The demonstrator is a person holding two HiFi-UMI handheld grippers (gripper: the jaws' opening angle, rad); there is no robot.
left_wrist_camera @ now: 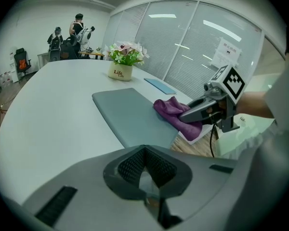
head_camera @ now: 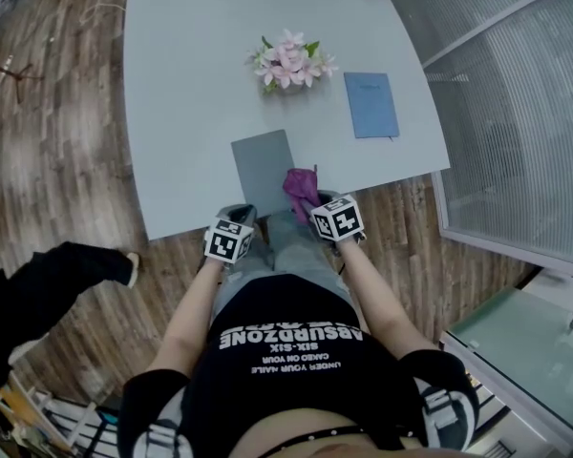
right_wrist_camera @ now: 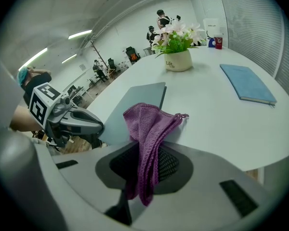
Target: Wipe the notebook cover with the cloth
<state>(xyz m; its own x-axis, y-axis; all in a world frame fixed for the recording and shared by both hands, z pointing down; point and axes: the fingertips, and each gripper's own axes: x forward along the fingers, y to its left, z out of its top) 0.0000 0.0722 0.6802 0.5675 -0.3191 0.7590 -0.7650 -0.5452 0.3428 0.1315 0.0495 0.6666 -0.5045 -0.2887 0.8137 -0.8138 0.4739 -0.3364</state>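
A grey notebook (head_camera: 264, 165) lies flat on the white table (head_camera: 191, 84), near its front edge. My right gripper (head_camera: 317, 203) is shut on a purple cloth (head_camera: 302, 187), which hangs bunched over the notebook's near right corner. In the right gripper view the cloth (right_wrist_camera: 147, 129) drapes from between the jaws, with the notebook (right_wrist_camera: 135, 105) just beyond. My left gripper (head_camera: 237, 219) hovers at the table's front edge beside the notebook's near left corner, shut and holding nothing. From the left gripper view the notebook (left_wrist_camera: 130, 114) lies ahead, and the cloth (left_wrist_camera: 171, 110) sits at its right.
A pot of pink flowers (head_camera: 288, 63) stands behind the grey notebook. A blue notebook (head_camera: 371, 105) lies to the right, near the table's right edge. A glass partition (head_camera: 516, 132) runs along the right. Wooden floor surrounds the table, and people stand far off in the room.
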